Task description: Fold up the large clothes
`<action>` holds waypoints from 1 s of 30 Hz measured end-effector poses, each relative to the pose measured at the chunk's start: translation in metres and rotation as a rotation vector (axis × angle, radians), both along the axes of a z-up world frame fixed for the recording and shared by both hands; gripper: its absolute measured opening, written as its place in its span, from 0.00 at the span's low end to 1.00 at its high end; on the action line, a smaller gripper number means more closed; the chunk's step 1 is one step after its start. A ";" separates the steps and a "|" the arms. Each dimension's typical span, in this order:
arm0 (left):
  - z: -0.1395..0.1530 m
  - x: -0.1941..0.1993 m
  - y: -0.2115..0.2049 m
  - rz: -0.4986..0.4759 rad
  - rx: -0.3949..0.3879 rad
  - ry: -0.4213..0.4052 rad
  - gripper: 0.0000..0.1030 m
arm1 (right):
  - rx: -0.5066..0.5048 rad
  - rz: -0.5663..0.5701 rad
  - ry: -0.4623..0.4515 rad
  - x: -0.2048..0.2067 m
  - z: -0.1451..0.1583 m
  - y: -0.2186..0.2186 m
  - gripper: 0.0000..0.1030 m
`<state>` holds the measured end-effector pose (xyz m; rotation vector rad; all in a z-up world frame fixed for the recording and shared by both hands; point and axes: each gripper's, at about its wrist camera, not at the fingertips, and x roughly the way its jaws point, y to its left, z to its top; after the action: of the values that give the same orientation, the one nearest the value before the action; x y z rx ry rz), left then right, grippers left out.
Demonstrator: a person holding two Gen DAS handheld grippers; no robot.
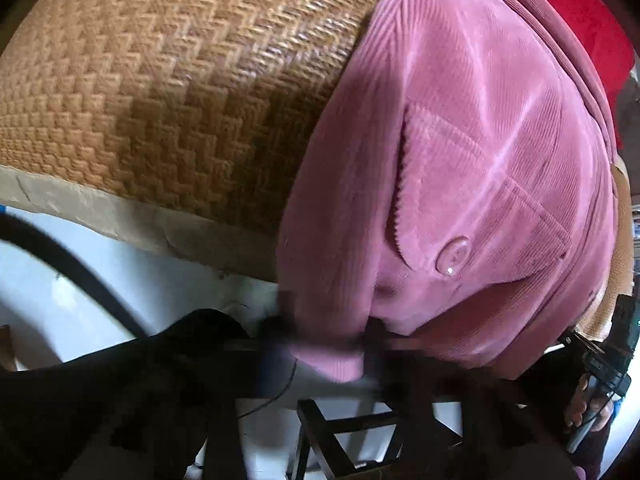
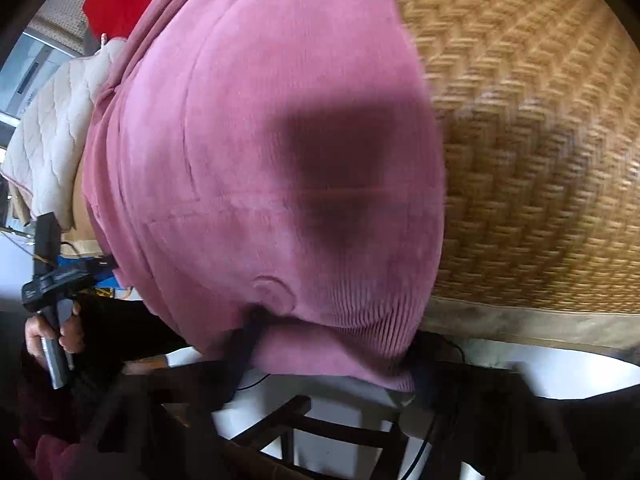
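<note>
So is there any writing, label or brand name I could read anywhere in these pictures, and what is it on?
None can be read.
The pink corduroy jacket shows no label or print; its button is plain.
The woven mat carries no writing.
The black handheld device at the left edge of the right view has a faint pale marking, too small and blurred to read.

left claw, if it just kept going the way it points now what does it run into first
The left claw is already at the hem of the pink corduroy jacket, apparently pinching it. Going straight on, it would press through that fabric into the woven mat beneath, though depth is unclear.
</note>
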<state>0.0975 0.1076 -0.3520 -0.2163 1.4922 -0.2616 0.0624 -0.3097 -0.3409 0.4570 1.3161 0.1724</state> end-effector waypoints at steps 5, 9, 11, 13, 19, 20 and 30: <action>0.045 -0.013 -0.009 -0.076 -0.126 -0.113 0.10 | 0.072 0.028 -0.095 -0.011 0.036 0.007 0.11; 0.110 -0.003 -0.016 -0.130 -0.256 -0.234 0.10 | 0.174 0.086 -0.255 -0.010 0.091 0.012 0.11; 0.140 0.011 -0.017 -0.138 -0.307 -0.295 0.10 | 0.204 0.087 -0.344 0.003 0.119 0.008 0.11; 0.169 0.033 -0.017 -0.131 -0.338 -0.349 0.10 | 0.227 0.086 -0.401 0.021 0.139 0.002 0.11; 0.203 0.129 -0.017 -0.056 -0.396 -0.438 0.10 | 0.232 -0.026 -0.515 0.096 0.166 -0.031 0.10; 0.205 0.141 -0.020 -0.043 -0.405 -0.441 0.10 | 0.233 -0.056 -0.525 0.109 0.166 -0.041 0.10; 0.136 0.247 -0.053 0.099 -0.477 -0.411 0.10 | 0.302 -0.259 -0.453 0.181 0.148 -0.125 0.17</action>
<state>0.3446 0.0543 -0.2157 -0.5806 0.9917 -0.5471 0.2434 -0.4351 -0.1929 0.7891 0.7790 0.2439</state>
